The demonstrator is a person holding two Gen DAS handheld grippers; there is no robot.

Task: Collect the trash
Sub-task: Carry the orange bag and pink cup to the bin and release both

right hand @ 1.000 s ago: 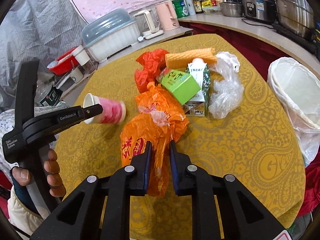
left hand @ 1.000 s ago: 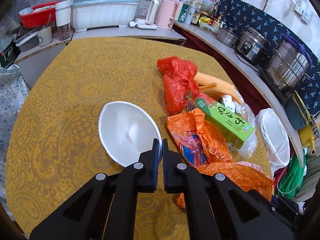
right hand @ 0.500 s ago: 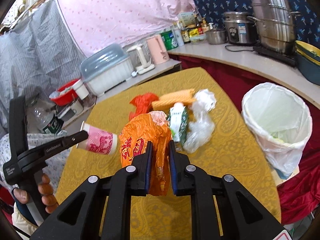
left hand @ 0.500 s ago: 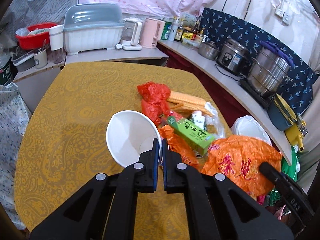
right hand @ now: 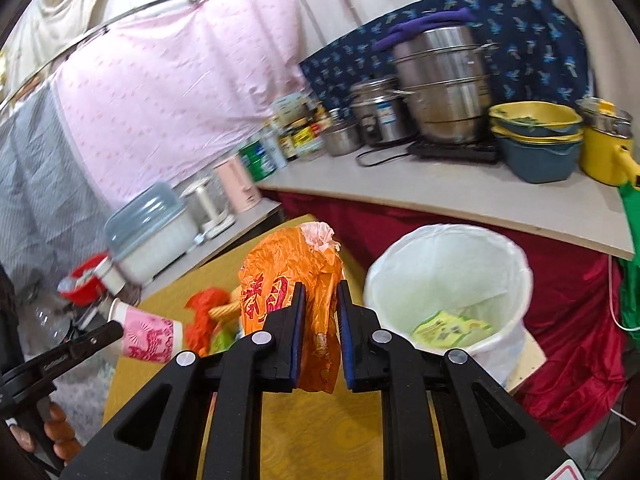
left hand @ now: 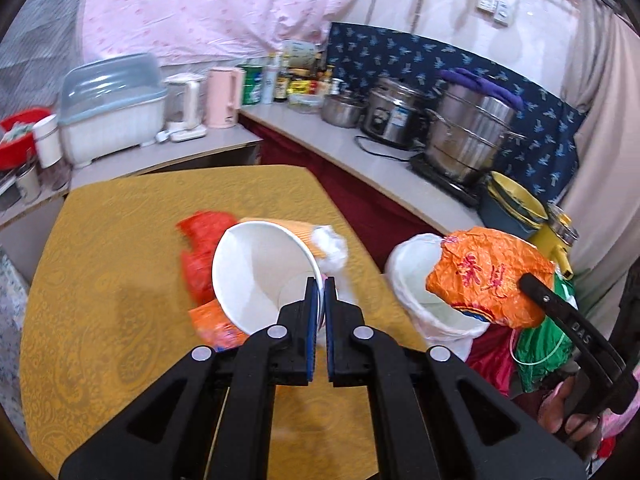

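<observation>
While both tools are raised above the yellow table [left hand: 104, 264], we list what we see.

Left gripper [left hand: 320, 284]: clamped tight on the wall of a paper cup [left hand: 260, 268]; one pad sits inside the rim, the other outside. We hold the cup tipped on its side, its white inside facing the left wrist camera. From the right wrist view the same cup shows a pink printed outside [right hand: 150, 334] and hangs clear of the table top.

Right gripper [right hand: 320, 300]: closed on a crumpled orange plastic bag [right hand: 292, 280], which fills the narrow gap between the pads. In the left wrist view that bag [left hand: 488, 276] hangs over the near rim of the trash bin.

Trash bin [right hand: 448, 248]: white liner, standing off the table's right edge, below the counter [right hand: 460, 196]. A yellow-green wrapper [right hand: 452, 326] lies inside it.

Left on the table, near its far right edge: a red plastic bag [left hand: 196, 248], an orange wrapper [left hand: 212, 324], a clear plastic bag [left hand: 330, 246], and a ribbed yellow-orange item [left hand: 296, 230] mostly hidden behind the cup; we cannot tell what it is.

On the counter: steel pots, a rice cooker, bottles, a pink kettle.
</observation>
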